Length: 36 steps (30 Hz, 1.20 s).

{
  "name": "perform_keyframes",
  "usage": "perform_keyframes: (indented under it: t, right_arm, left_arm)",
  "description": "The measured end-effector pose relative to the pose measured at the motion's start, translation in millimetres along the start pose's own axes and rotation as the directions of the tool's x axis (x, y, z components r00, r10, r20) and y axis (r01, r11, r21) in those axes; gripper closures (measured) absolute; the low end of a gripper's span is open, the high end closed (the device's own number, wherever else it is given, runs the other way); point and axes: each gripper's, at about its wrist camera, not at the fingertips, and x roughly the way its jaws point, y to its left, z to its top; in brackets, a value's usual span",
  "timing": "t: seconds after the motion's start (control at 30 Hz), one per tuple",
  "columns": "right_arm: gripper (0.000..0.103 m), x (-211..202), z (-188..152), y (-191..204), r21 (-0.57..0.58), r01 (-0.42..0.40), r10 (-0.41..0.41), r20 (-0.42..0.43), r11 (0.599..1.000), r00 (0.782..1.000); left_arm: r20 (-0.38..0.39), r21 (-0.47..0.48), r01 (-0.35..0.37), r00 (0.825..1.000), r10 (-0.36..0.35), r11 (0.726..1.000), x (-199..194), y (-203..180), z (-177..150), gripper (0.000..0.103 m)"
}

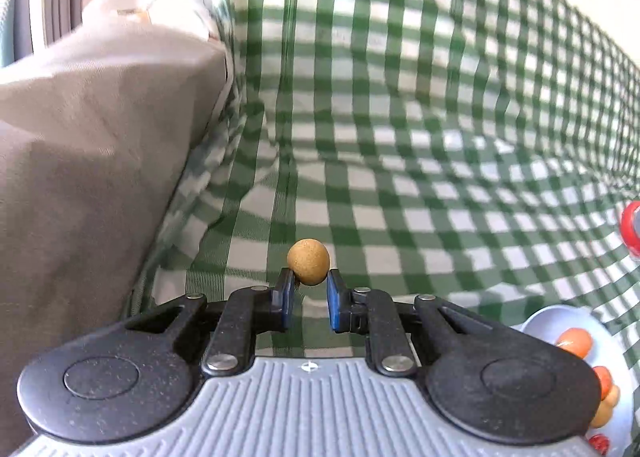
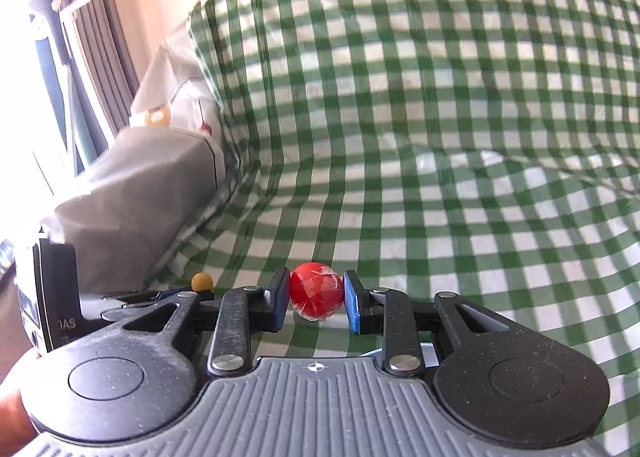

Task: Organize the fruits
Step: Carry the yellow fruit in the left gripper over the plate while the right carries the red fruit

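My left gripper [image 1: 309,281] is shut on a small tan round fruit [image 1: 308,261], held at its fingertips above the green checked cloth [image 1: 420,145]. My right gripper [image 2: 316,289] is shut on a small red round fruit [image 2: 317,290] with a shiny wrapped surface. In the right wrist view the left gripper [image 2: 200,289] and its tan fruit [image 2: 201,281] show at the left. In the left wrist view the red fruit [image 1: 631,227] shows at the right edge. A white bowl [image 1: 560,317] at lower right holds several orange and red fruits [image 1: 574,342].
A grey cushion or covered box [image 1: 80,161] stands at the left against the checked cloth. Curtains and a window [image 2: 72,37] are at the far left. The cloth rises in folds at the back.
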Motion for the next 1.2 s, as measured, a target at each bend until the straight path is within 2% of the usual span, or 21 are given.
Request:
perform_keyframes:
  t: [0.2, 0.3, 0.47, 0.6, 0.73, 1.0, 1.2]
  right_arm:
    - [0.073, -57, -2, -21, -0.03, 0.036, -0.034, 0.062, 0.999, 0.998]
    - [0.073, -83, -10, -40, -0.004, 0.06, -0.06, 0.086, 0.998, 0.995]
    - [0.073, -101, -37, -63, 0.046, 0.084, -0.088, 0.092, 0.995, 0.992]
    - [0.073, -103, -62, -72, 0.029, 0.13, -0.132, 0.099, 0.991, 0.986]
    - [0.073, -95, -81, -88, 0.078, 0.143, -0.15, 0.083, 0.987, 0.985]
    - [0.073, -72, -86, -87, 0.088, 0.137, -0.141, 0.043, 0.987, 0.989]
    - [0.073, -59, -88, -84, 0.056, 0.126, -0.127, 0.022, 0.99, 0.992]
  left_arm:
    - [0.085, 0.033, 0.022, 0.996, -0.025, 0.999, -38, -14, 0, 0.084]
    - [0.113, 0.051, 0.043, 0.992, -0.048, 0.998, -54, -24, -1, 0.084]
    - [0.154, 0.08, 0.081, 0.984, -0.093, 0.993, -79, -47, -11, 0.084]
    - [0.148, 0.151, 0.103, 0.981, -0.125, 0.983, -89, -71, -21, 0.084]
    - [0.124, 0.235, 0.129, 0.979, -0.161, 0.964, -94, -95, -35, 0.084]
    - [0.073, 0.37, 0.169, 0.975, -0.21, 0.913, -86, -129, -62, 0.084]
    - [0.052, 0.403, 0.19, 0.972, -0.23, 0.895, -75, -139, -70, 0.084]
